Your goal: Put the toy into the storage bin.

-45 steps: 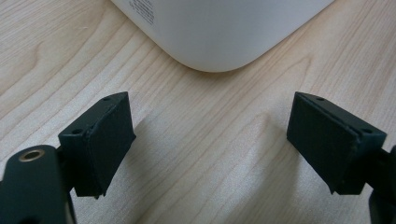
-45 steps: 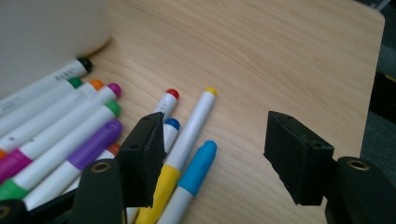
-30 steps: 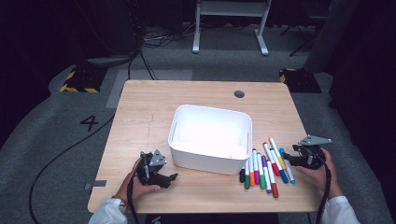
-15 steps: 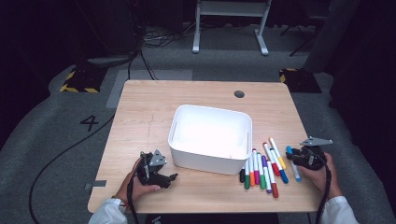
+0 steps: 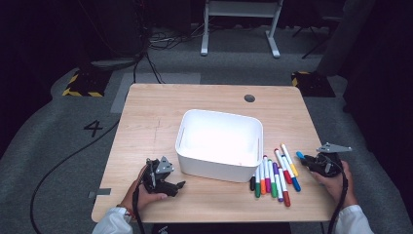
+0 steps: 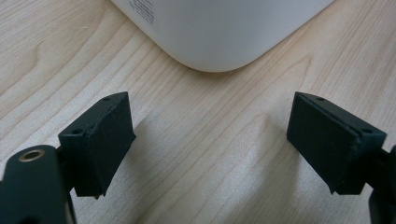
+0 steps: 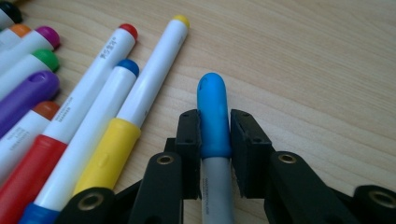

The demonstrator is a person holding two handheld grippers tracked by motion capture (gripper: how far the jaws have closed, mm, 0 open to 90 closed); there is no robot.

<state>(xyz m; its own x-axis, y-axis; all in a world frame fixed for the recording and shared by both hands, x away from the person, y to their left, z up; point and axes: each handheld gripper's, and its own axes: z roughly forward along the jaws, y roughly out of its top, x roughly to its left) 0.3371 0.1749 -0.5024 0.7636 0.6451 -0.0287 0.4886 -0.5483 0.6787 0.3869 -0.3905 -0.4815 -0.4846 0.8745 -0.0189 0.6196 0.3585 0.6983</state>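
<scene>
Wood counter (image 5: 146, 122) on grey floor (image 5: 58, 146); bin (image 5: 219, 144) mid-counter. Right tool (image 5: 303, 160), near right edge, has just been closing and clamps blue marker (image 7: 214, 116). Left tool (image 5: 179, 185), near front-left corner, jaws apart.

Right gripper (image 5: 306, 161) at the table's (image 5: 146, 126) right edge, jaws just closed on a light-blue marker (image 5: 300, 156) — beside the marker row (image 5: 272, 175). Left gripper (image 5: 176, 186) rests near the white bin (image 5: 219, 168) — jaws apart.
</scene>
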